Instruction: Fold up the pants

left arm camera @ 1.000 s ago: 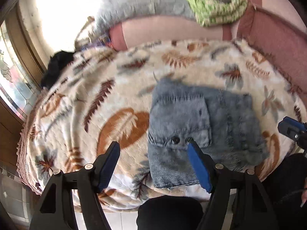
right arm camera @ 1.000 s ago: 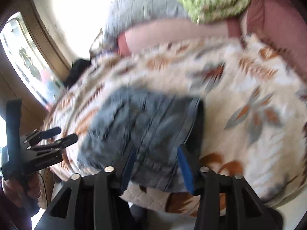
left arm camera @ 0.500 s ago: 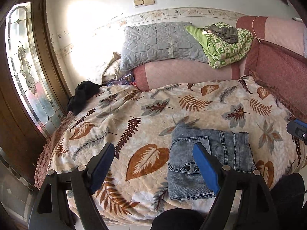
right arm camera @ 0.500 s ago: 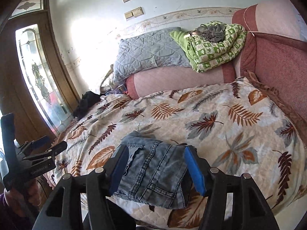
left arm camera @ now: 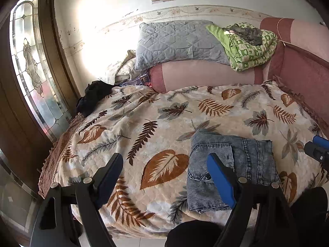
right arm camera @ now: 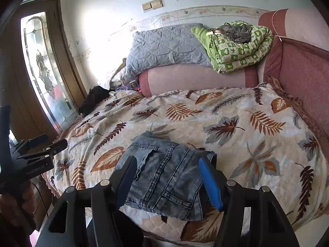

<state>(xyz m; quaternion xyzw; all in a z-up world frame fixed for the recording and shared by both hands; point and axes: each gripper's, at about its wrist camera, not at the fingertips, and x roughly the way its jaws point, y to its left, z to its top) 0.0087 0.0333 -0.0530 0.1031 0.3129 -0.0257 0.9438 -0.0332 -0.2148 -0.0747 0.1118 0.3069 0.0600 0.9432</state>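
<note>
Denim pants (right arm camera: 164,177) are seen folded into a small block near the front edge of the leaf-print blanket (right arm camera: 236,123). From the right gripper (right arm camera: 167,182) the pants lie straight ahead at 12 o'clock, between its wide-open jaws but not touched. From the left gripper (left arm camera: 164,177), also wide open and empty, they lie toward 2 o'clock. The block's long side runs from 9 to 3 o'clock. The right gripper is judged nearer, so little work seems left.

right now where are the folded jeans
The folded jeans lie on the leaf-print blanket at the near edge of the bed, low and centre in the right wrist view, right of centre in the left, clear of both open grippers.
</note>
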